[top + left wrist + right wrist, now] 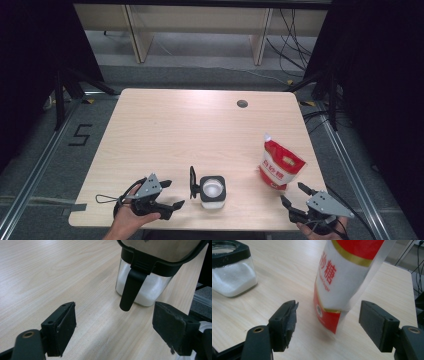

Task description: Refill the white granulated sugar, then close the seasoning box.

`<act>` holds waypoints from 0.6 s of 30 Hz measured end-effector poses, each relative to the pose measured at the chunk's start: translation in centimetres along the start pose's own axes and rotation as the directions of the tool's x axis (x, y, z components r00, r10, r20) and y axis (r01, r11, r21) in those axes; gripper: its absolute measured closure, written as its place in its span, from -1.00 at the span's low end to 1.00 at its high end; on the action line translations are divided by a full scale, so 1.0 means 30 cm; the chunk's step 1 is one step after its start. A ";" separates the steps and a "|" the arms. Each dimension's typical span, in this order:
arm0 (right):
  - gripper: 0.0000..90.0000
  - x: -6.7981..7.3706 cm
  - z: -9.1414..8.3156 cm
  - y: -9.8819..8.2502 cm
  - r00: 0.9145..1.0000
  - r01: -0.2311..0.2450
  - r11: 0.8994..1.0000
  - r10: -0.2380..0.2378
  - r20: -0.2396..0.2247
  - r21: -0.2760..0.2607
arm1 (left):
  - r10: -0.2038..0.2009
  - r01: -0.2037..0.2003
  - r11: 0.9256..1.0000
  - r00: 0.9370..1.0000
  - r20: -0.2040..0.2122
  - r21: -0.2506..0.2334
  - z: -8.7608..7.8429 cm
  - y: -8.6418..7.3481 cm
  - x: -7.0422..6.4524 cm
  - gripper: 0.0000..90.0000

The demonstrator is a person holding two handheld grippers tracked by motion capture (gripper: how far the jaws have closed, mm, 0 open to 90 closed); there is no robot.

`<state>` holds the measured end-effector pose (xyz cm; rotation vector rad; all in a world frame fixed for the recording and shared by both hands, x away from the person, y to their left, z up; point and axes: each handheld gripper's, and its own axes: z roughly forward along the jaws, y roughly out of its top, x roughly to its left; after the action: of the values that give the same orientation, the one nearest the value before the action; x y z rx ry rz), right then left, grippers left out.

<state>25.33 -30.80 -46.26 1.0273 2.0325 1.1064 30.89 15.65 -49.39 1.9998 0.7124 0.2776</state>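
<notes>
The bag (281,168), red and white with a torn top corner, stands upright on the table (175,130) near its right edge, just ahead of the right gripper (294,196). That gripper sits low at the near right corner, its jaws wide apart with nothing pressed between them; in the right gripper view the bag (342,277) stands ahead of the pads, apart from both, leaning slightly. The jar (212,190), glass with a black collar and white grains inside, stands at the near middle of the table, its lid (192,182) swung open to the left and standing on edge. The left gripper (172,194) lies low at the near left, pointing toward the jar, jaws also wide and holding nothing. In the left gripper view the jar (143,290) is close ahead, with a black tab (131,290) hanging down its front from the collar. Jar and bag stand well apart.
</notes>
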 end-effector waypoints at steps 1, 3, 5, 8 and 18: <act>-0.31 0.002 0.000 -0.004 1.000 0.010 1.000 -0.010 0.012 -0.007 | -0.015 0.015 1.000 1.000 -0.005 0.006 -0.001 -0.001 -0.002 -0.58; -0.31 0.011 -0.003 -0.008 1.000 -0.005 1.000 0.005 0.002 0.013 | -0.006 0.006 1.000 1.000 -0.009 0.009 -0.003 -0.001 -0.001 -0.58; -0.31 0.012 0.002 -0.011 1.000 0.017 1.000 -0.017 0.005 0.017 | 0.004 -0.004 1.000 1.000 -0.014 0.010 -0.007 0.000 0.000 -0.57; -0.32 0.015 0.010 -0.011 0.998 0.067 0.997 -0.067 0.006 0.032 | -0.023 0.023 1.000 1.000 -0.014 -0.006 -0.009 0.000 -0.005 -0.55; -0.30 0.020 0.013 -0.013 0.994 0.107 0.994 -0.107 0.001 0.039 | 0.030 -0.030 0.999 1.000 -0.003 -0.025 -0.024 0.006 -0.009 -0.05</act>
<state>25.19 -30.28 -46.85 0.9270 2.0881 1.0134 30.41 15.94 -48.85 1.9882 0.6783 0.3051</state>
